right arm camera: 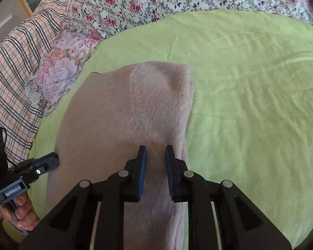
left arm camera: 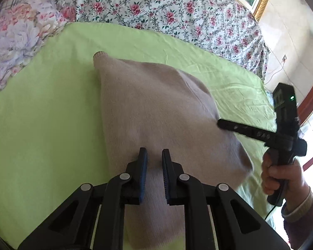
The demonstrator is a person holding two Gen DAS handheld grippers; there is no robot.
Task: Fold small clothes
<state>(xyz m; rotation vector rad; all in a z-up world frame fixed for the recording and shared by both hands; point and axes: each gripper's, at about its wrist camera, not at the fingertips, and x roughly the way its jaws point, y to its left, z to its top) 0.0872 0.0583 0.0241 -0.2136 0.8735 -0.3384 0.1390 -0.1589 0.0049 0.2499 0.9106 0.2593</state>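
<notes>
From the left wrist view, my left claw (left arm camera: 154, 153) hangs over the near end of a beige knit sweater (left arm camera: 156, 108), pads a narrow gap apart with the knit running up between them; it looks pinched there, though I cannot see the pads press. The sweater lies on a green sheet (left arm camera: 41, 114) spread over the bed. Its long axis runs from under my claw away and up to the left, ending in a ribbed cuff (left arm camera: 99, 54) that points at the far floral quilt (left arm camera: 156, 6). Its left edge is straight; its right side bulges out to a corner near my right claw (left arm camera: 220, 123), whose finger tip touches that edge. Bare sheet lies wide on the left, and a narrower strip on the right.

From the right wrist view, my right claw (right arm camera: 155, 153) sits over the sweater (right arm camera: 125, 114), pads slightly apart with a fold of knit rising between them, seemingly held. The cloth stretches away to a square far edge, its right edge straight. My left claw (right arm camera: 52, 160) meets its left border. Open green sheet (right arm camera: 250, 104) fills everything to the right; a plaid blanket (right arm camera: 14, 79) and a flowered pillow (right arm camera: 58, 70) crowd the left.
</notes>
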